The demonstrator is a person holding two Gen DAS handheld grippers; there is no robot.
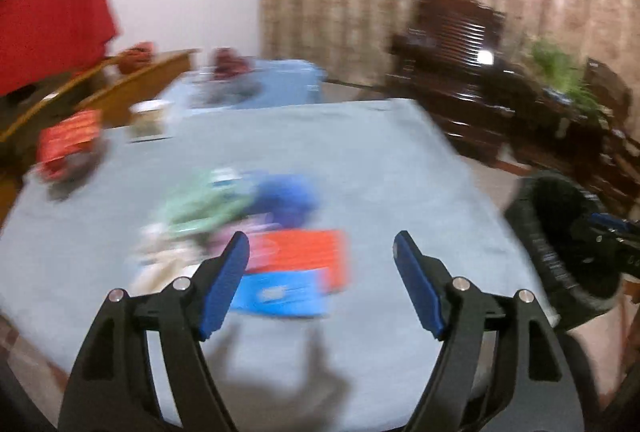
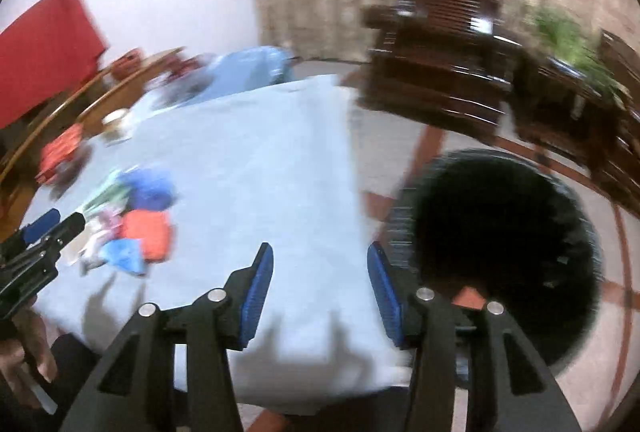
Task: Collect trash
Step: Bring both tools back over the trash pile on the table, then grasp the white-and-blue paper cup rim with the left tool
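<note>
Blue-grey cloth covers the tabletop (image 1: 360, 159) where a heap of trash (image 1: 256, 232) waits: a red-orange packet (image 1: 308, 256), a blue wrapper (image 1: 280, 292), a crumpled dark-blue piece (image 1: 288, 199) and pale green scraps (image 1: 200, 203). The left gripper (image 1: 320, 284) hangs just short of the heap, its fingers (image 1: 224, 288) spread wide and empty. The right gripper (image 2: 320, 296), fingers partly parted and holding nothing, straddles the tabletop's edge beside a black waste bin (image 2: 500, 252) on the floor, where an orange scrap (image 2: 468, 298) appears to lie inside. Judging by the pile, most collecting remains; both frames are blurred
</note>
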